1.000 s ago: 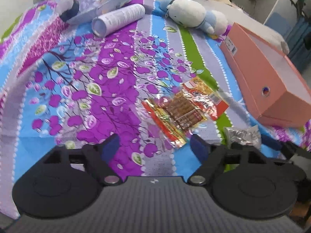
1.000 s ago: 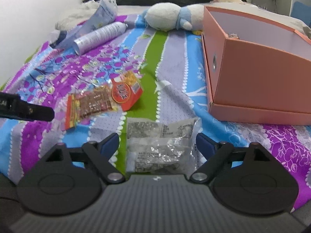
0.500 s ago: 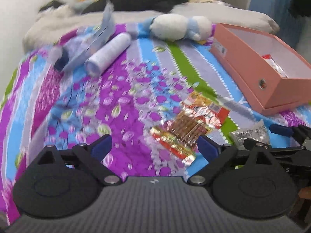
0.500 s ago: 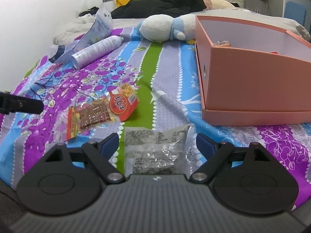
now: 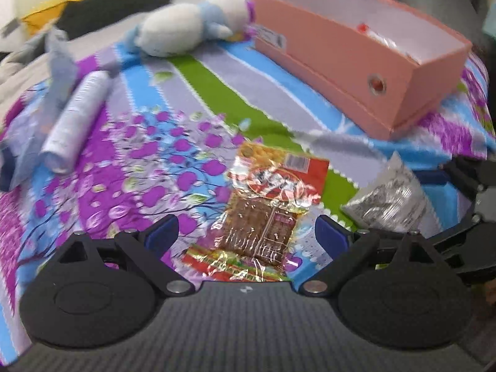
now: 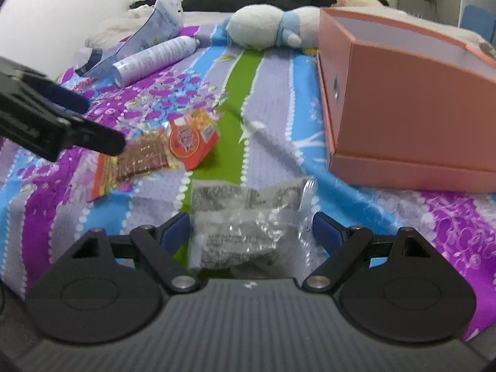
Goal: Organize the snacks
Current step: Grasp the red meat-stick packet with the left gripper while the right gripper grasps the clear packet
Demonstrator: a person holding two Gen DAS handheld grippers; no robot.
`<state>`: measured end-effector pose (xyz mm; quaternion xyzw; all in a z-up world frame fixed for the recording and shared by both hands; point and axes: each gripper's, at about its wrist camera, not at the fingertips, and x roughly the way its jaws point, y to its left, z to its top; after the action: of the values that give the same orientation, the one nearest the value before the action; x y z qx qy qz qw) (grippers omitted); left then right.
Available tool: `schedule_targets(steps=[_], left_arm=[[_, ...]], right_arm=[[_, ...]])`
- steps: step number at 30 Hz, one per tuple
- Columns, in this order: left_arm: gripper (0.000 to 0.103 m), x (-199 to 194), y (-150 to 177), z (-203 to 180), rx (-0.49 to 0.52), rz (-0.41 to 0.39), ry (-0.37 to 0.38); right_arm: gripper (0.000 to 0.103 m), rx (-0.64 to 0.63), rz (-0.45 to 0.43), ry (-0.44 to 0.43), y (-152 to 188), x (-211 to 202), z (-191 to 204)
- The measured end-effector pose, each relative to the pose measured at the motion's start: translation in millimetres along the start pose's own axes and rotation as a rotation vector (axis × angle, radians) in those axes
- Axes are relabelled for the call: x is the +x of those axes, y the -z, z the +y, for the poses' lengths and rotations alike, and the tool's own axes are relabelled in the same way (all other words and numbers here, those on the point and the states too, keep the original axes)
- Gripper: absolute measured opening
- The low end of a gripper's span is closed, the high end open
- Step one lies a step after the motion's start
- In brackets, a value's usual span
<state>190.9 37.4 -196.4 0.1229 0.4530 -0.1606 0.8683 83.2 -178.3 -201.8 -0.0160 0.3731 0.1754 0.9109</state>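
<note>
A bed with a striped, flowered bedspread (image 6: 266,99) carries everything — a red snack packet (image 5: 263,204), a clear crinkled packet (image 6: 245,226), an open pink box (image 6: 403,117), a white spray can (image 6: 155,59), a plush toy (image 6: 266,28) and a translucent pouch (image 6: 148,34).

No legible text on the blurred snack packets (image 5: 266,204).
</note>
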Motion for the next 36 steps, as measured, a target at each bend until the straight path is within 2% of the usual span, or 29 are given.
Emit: schedule_targets(steps=[4,9,12,22,27,30,33,36], left_arm=[[0.097,20.2,-2.1,5.4,0.038,0.049,0.070],[0.097,41.7,-1.7,6.5,0.110,0.091,0.050],[0.099,48.8,-2.4,12.0,0.095,0.114,0.105],[0.100,54.9,0.1,8.3,0.062,0.112,0.095],[0.092,49.6,2.1,2.4,0.056,0.103,0.080],[0.084,44.9,3.5,-1.1,0.047,0.095,0.078],[0.072,39.2,3.3,-6.1,0.034,0.088,0.070],[0.068,35.1,4.9,-11.8,0.007,0.087,0.045]], right_arm=[[0.090,-0.032,0.005,0.001,0.7,2.6,3.2],[0.089,-0.064,-0.008,-0.008,3.8,3.7,6.0],[0.089,-0.067,-0.006,-0.010,3.7,4.0,5.2],[0.082,-0.073,-0.009,-0.015,3.5,5.4,6.4],[0.078,-0.075,-0.013,-0.017,2.5,5.5,6.6],[0.073,-0.073,-0.013,-0.018,0.7,4.3,6.9],[0.070,-0.060,-0.010,-0.019,-1.5,2.9,5.4],[0.066,-0.050,-0.008,-0.017,-3.2,1.0,3.0]])
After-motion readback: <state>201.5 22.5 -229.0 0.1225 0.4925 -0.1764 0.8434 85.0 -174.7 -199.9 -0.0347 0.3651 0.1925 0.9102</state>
